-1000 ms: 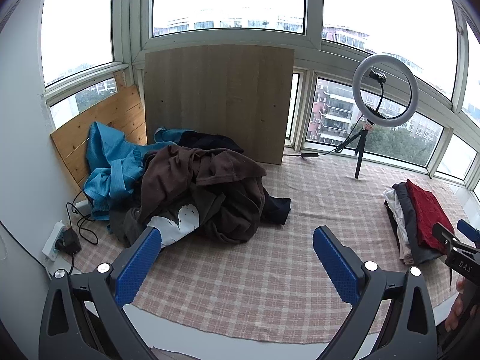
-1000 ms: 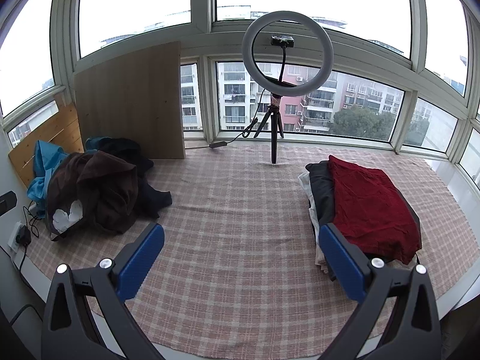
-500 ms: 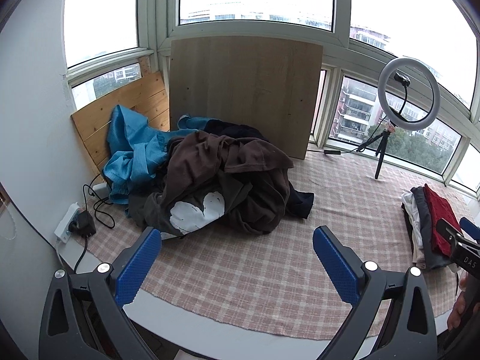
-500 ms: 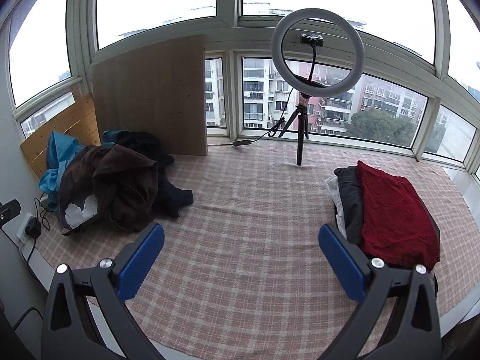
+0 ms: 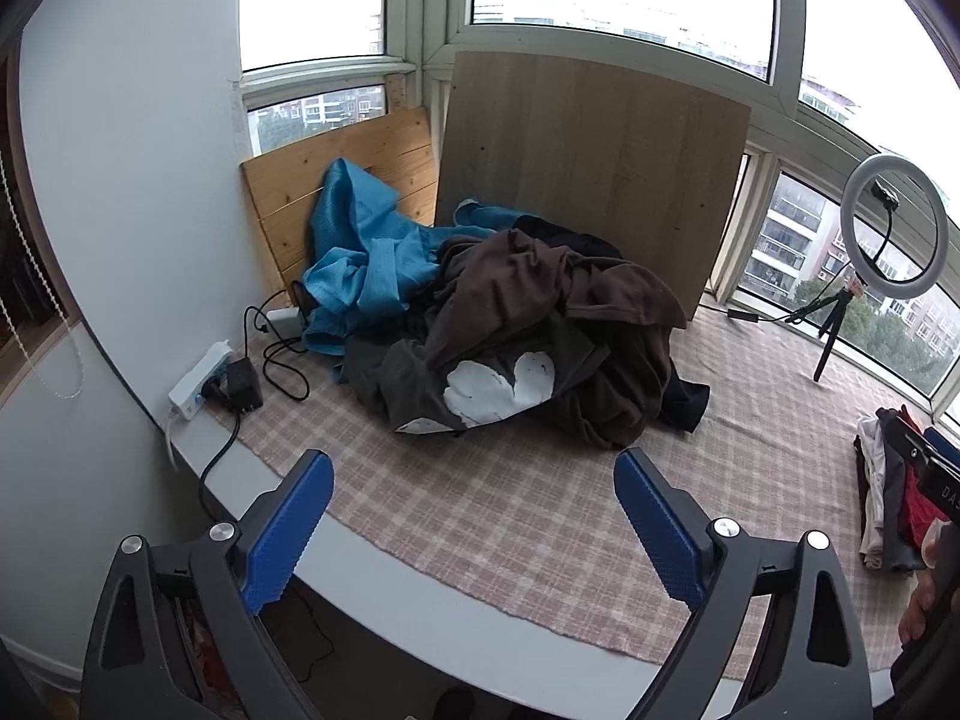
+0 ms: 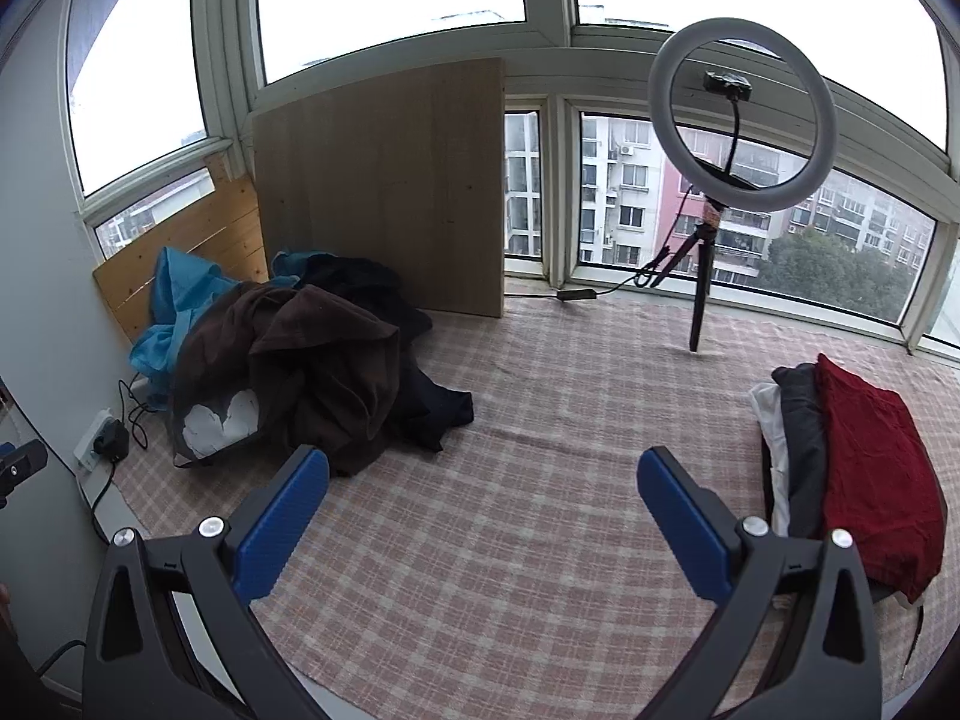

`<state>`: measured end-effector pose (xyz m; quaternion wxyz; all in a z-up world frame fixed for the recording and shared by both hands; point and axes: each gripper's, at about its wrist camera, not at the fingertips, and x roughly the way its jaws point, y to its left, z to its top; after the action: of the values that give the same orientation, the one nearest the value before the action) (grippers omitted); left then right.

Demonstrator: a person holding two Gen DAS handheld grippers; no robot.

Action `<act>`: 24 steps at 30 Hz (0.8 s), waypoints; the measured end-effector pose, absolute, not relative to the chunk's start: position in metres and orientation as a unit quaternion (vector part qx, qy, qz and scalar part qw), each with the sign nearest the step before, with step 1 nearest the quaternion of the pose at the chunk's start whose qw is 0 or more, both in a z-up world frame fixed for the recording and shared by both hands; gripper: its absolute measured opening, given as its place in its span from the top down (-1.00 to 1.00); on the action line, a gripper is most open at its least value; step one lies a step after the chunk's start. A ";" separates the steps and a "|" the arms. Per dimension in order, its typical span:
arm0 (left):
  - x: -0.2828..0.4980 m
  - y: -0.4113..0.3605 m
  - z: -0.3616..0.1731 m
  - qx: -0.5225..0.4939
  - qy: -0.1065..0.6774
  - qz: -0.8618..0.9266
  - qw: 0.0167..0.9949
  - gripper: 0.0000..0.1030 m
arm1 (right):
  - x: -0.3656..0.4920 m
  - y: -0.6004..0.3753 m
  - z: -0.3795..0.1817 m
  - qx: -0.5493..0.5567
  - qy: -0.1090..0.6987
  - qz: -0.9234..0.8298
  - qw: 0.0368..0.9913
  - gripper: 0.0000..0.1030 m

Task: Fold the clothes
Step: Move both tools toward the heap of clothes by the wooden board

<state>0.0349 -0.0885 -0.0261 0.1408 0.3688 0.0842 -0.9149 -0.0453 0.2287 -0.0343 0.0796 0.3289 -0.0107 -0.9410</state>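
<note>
Two blue, ribbed finger pads of the left gripper (image 5: 474, 516) stand wide apart with nothing between them, above the near edge of a pink-and-cream checked woven cloth (image 5: 510, 510). Taking the tall pale wooden board (image 5: 591, 180) leaning on the window frame as landmark: the heap of unfolded clothes (image 5: 540, 324) lies crumpled just in front of it, a soft brown garment draped on top, a dark grey one with a white heart-like print below. A shiny blue fabric (image 5: 366, 258) bunches to the left of the board, against a knotty pine plank panel (image 5: 336, 180). Further left of the board, by the wall, a white power strip (image 5: 198, 384) carries a black adapter with looping cables. Far right of the board stands a ring light (image 5: 888, 228) on a small tripod, and a folded stack (image 5: 882, 492) shows only partly at the frame's edge.

From the right wrist, the right gripper (image 6: 483, 510) is likewise spread open and empty over the checked cloth. The same board (image 6: 384, 186) stands at the back; the rumpled heap (image 6: 300, 372) sits in front of and left of it. Right of the board is the round ring light (image 6: 741, 126) on its thin black legs. Well right of the board, the flat folded stack (image 6: 852, 456) lies with a dark red garment on top, grey and white layers showing at its left edge.
</note>
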 end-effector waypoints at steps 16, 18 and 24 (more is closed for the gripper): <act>0.003 -0.178 -0.022 0.363 0.078 -0.914 0.164 -0.82 | -0.092 0.116 -0.034 0.309 0.013 -0.940 0.147 -1.00; -0.007 -0.191 -0.021 0.362 0.075 -0.916 0.157 -0.82 | -0.099 0.100 -0.033 0.306 0.010 -0.940 0.149 -1.00; -0.034 -0.228 -0.016 0.353 0.069 -0.923 0.140 -0.83 | -0.121 0.050 -0.031 0.305 0.010 -0.940 0.152 -1.00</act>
<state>-0.0340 -0.2280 -0.0161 0.1398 0.3525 0.0695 -0.9227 -0.1206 0.0499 -0.0309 0.1520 0.3055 0.0102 -0.9399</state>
